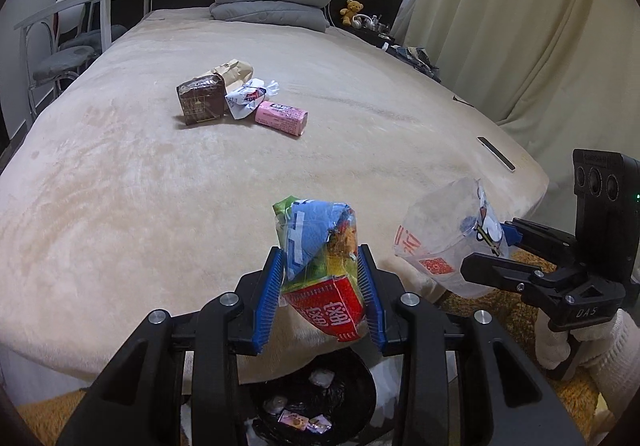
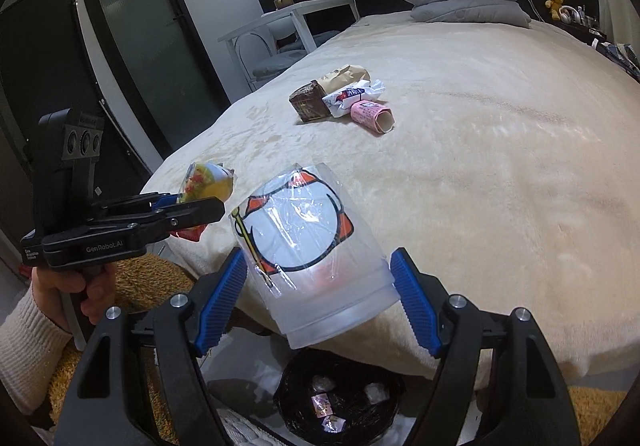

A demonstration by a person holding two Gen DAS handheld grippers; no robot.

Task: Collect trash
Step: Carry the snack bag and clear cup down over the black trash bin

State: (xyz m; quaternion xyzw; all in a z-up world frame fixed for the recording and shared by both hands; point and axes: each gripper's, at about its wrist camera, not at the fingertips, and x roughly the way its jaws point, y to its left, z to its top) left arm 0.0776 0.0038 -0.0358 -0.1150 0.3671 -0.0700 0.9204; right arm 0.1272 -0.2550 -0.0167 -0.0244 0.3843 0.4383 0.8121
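Observation:
My left gripper (image 1: 322,278) is shut on a crumpled colourful snack wrapper (image 1: 320,258), held over the bed's near edge above a black-lined trash bin (image 1: 316,406). My right gripper (image 2: 318,282) has its jaws wide around a clear plastic cup (image 2: 308,242) with an orange and white print. The cup hangs between the pads above the bin (image 2: 340,402) with gaps on both sides. More trash lies mid-bed: a brown box (image 1: 200,100), a paper bag (image 1: 234,72), a white wrapper (image 1: 250,96) and a pink carton (image 1: 282,118).
The beige bed (image 1: 160,186) fills both views, with folded grey bedding (image 1: 270,0) at its head. A white desk and chairs (image 1: 80,26) stand left of it. A curtain (image 1: 520,26) hangs right. A dark flat item (image 1: 496,154) lies near the bed's right edge.

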